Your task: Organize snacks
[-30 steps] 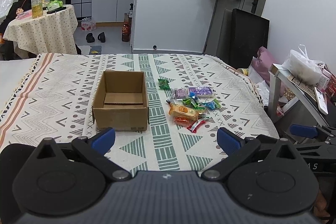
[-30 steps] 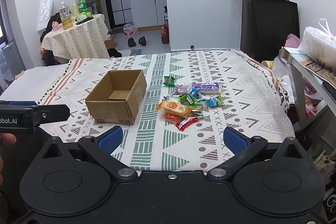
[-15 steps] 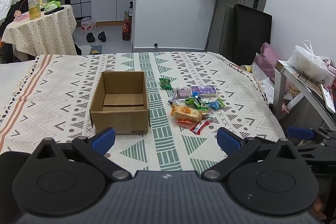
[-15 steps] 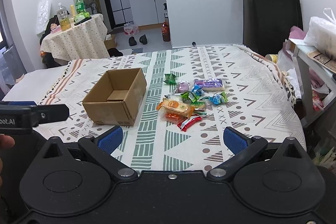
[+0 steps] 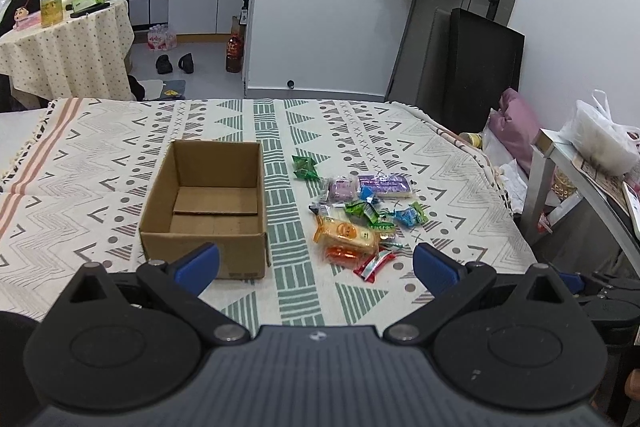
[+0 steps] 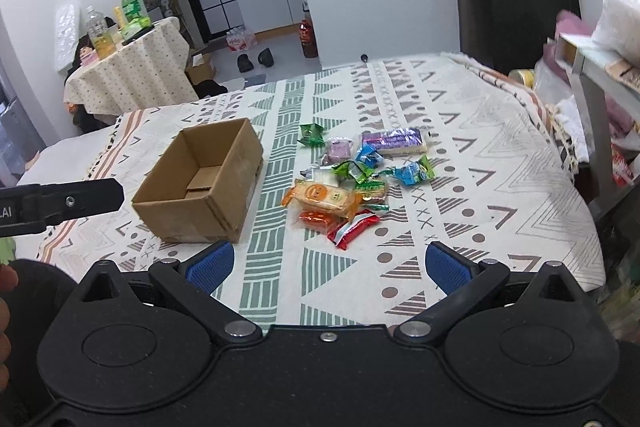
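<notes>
Left wrist view: left gripper (image 5: 316, 265) at bottom centre, blue fingers spread wide, nothing between them, hovering short of the table's near edge. Cardboard box (image 5: 206, 213) sits centre-left of frame on the patterned tablecloth (image 5: 440, 163), open top, inside looks empty. Snack pile (image 5: 360, 215) lies just right of the box at centre-right, not touching it. Green candy (image 5: 305, 167) sits apart at the pile's upper left; purple bar (image 5: 386, 185) at its upper right; orange cracker pack (image 5: 346, 233) and red-white wrapper (image 5: 374, 263) nearest the camera. Part of the other gripper shows at the right edge.

Right wrist view: right gripper (image 6: 326, 265) at bottom centre, fingers also wide apart and empty, tilted so the table slopes. Box is centre-left, snacks centre, red-white wrapper lowest in the pile and closest to the fingers. Left gripper's finger pokes in from the left edge.

Judgement: task not started, this is the approach for a first pick. Right gripper suits the pile; take the red-white wrapper first since it lies at the edge, clear on its near side. Come down low, fingers straddling its short width, pinch the body, not the crimped end. Wrappers are slick and overlap, so lift slowly or neighbours drag along. Drop well inside the box walls; the left gripper could steady the light box.
</notes>
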`<move>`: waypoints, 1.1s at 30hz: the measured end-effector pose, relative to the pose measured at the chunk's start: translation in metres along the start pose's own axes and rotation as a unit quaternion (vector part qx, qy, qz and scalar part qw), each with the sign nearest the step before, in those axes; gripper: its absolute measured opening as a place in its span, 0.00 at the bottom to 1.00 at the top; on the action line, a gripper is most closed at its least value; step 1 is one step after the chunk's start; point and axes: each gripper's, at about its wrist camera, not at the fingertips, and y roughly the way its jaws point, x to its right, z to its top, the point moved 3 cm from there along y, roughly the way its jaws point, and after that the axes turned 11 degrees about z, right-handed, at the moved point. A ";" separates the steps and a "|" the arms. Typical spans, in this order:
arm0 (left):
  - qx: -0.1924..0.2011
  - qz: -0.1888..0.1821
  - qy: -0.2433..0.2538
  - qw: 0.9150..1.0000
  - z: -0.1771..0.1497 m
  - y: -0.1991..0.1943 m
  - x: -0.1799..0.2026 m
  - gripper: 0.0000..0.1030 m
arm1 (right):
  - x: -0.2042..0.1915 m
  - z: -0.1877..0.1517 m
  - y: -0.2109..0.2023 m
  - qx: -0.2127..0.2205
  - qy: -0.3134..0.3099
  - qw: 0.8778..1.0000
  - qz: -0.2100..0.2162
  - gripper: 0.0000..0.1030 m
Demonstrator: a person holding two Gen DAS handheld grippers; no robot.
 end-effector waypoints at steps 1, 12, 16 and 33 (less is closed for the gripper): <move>-0.001 -0.002 -0.002 1.000 0.002 0.005 0.002 0.99 | 0.004 0.002 0.003 0.000 0.003 1.000 -0.002 1.00; -0.017 -0.011 -0.021 1.000 0.014 0.046 0.016 0.99 | 0.032 0.019 0.038 -0.012 0.028 0.999 0.013 1.00; -0.023 -0.016 -0.024 0.999 0.018 0.061 0.022 0.99 | 0.041 0.025 0.052 -0.012 0.039 0.999 0.025 0.99; -0.070 -0.042 -0.041 0.996 0.022 0.135 0.048 0.93 | 0.093 0.041 0.109 -0.040 0.123 0.991 0.042 0.64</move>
